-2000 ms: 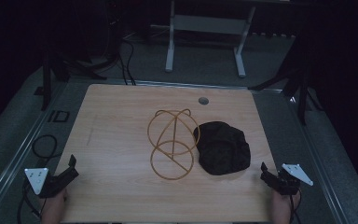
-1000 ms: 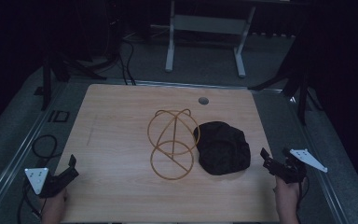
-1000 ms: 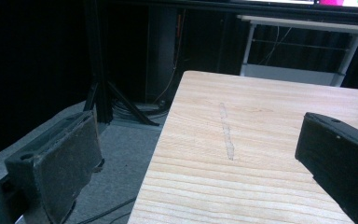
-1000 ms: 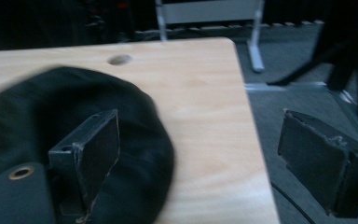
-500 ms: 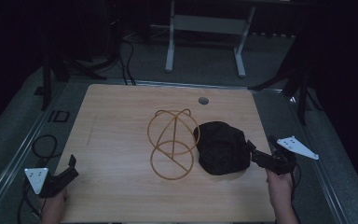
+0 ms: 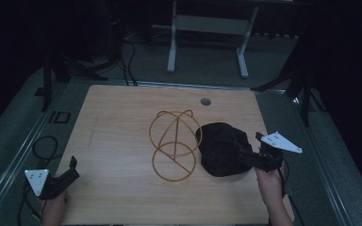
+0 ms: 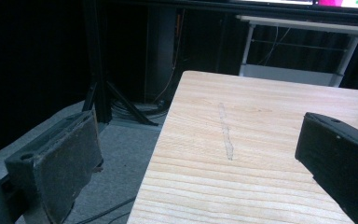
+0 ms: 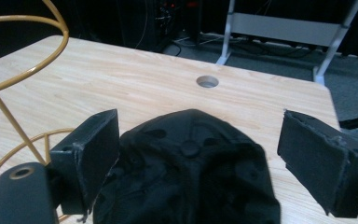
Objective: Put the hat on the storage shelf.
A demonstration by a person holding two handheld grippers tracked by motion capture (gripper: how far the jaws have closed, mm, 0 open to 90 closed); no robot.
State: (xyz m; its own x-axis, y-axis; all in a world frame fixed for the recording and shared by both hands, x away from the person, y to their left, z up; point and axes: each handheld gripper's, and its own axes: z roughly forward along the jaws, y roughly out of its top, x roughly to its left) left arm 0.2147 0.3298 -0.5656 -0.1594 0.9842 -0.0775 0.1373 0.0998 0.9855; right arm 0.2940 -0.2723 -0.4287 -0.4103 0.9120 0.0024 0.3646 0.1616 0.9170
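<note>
A black cap [image 6: 222,148] lies on the bench [image 6: 122,122], right of centre, touching a gold wire stand [image 6: 173,143] on its left. The right gripper [image 6: 250,159] sits at the cap's right edge, fingers [image 8: 91,154] apart on either side of it. The left gripper [image 6: 68,175] rests at the near left corner, fingers [image 7: 60,163] apart, holding nothing.

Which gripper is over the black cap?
The right gripper. Its open jaws straddle the near edge of the black cap, beside the gold wire stand. The left gripper sits open at the table's near left corner, far from it.
</note>
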